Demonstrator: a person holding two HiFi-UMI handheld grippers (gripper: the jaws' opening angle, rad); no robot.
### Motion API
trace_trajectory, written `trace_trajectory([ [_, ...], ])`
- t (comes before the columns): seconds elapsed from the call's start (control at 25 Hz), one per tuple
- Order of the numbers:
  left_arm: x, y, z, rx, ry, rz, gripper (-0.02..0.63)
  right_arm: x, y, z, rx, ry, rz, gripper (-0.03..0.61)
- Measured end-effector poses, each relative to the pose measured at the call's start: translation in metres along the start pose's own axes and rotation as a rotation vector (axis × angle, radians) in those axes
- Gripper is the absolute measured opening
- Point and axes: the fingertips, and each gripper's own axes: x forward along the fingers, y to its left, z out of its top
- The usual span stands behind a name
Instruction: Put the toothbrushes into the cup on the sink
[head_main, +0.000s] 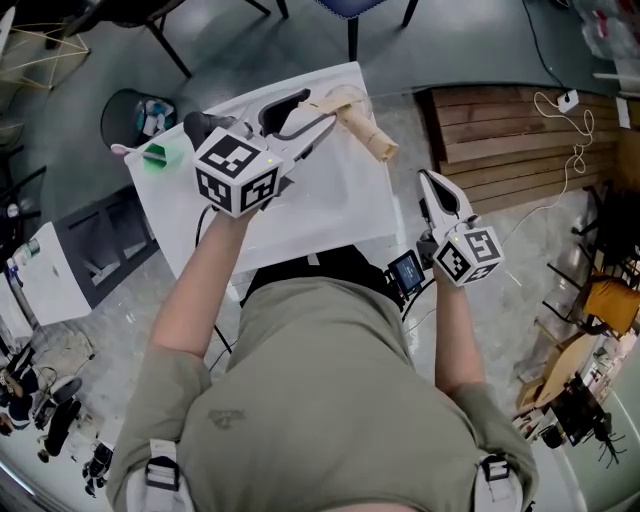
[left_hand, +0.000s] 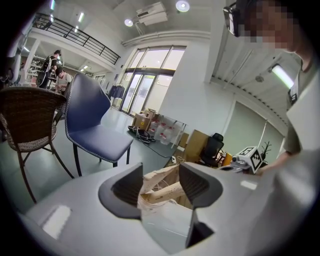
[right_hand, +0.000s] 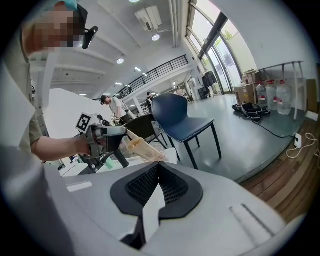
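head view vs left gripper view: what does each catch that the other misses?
Head view only: a green item at the left edge of the white sink, a black bin behind it, and wooden planks on the floor to the right.
Left gripper view only: tall windows, people at the back and water jugs.
Both: the left gripper with its jaws apart, the beige bundle just ahead of them, and the right gripper off to the side.
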Motion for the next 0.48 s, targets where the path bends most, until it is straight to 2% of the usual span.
trace_trajectory([
  [0.48, -0.037, -0.011, 0.012, 0.013, -0.049, -0.007, 0.204, -0.002, 0.028, 0.003, -0.025, -0.020, 0.006, 0.011],
])
